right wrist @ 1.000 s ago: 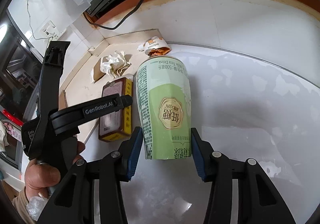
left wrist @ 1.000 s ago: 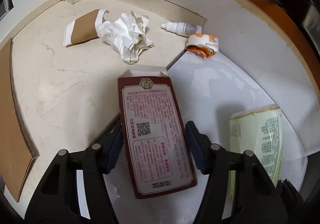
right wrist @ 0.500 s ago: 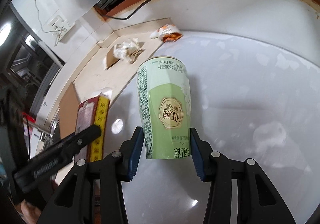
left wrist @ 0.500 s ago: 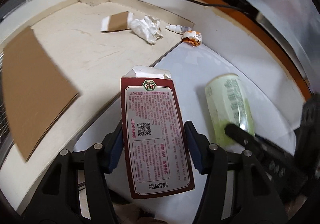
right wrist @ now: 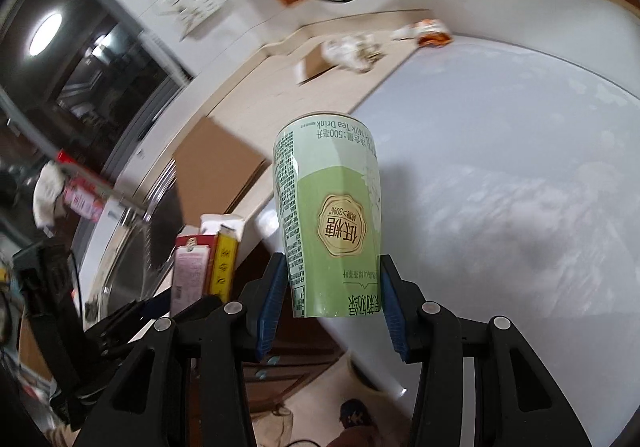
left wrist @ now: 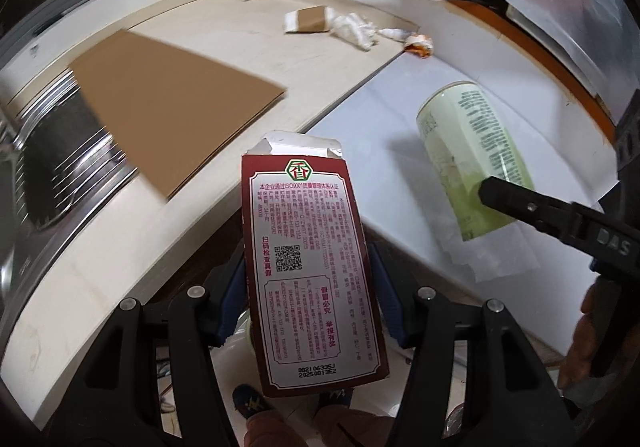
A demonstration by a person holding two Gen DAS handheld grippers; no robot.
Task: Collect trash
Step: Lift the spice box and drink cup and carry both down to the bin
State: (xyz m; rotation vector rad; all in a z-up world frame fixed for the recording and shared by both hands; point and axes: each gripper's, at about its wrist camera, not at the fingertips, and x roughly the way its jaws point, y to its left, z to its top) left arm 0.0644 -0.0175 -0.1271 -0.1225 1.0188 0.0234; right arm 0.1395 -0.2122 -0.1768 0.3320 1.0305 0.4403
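— What's the person carrying?

— Two bits of trash, one in each tool. The left hand-held gripper (left wrist: 306, 289) is clamped on a dark red carton (left wrist: 310, 263), its blue pads pressing the two long sides. The carton's torn white flap points away from the camera, and the printed back with a small square code faces up.

— And the other one?

— The right hand-held gripper (right wrist: 334, 299) is grasping a pale green milk tea cup (right wrist: 330, 215) near one end, a pad on each side. The label text reads upside down from behind the tool.

— Where are they, over the counter?

— Both are held in the air at the front edge of the surface (left wrist: 224, 35). Below the carton you can see the floor and a shoe. The cup hangs by the edge of the white sheet (right wrist: 500, 175) on the right part of the surface.

— Anything left to pick up?

— Yes, far back in the corner: a crumpled white paper (left wrist: 354, 27), a folded brown card piece (left wrist: 306, 19) just beside it, and an orange wrapper (left wrist: 420, 45) at the edge of the white sheet. Something small and white lies between paper and wrapper, too blurred to name. A big flat sheet of brown cardboard (left wrist: 168, 103) lies nearer, partly over a metal sink (left wrist: 52, 167) on the left.
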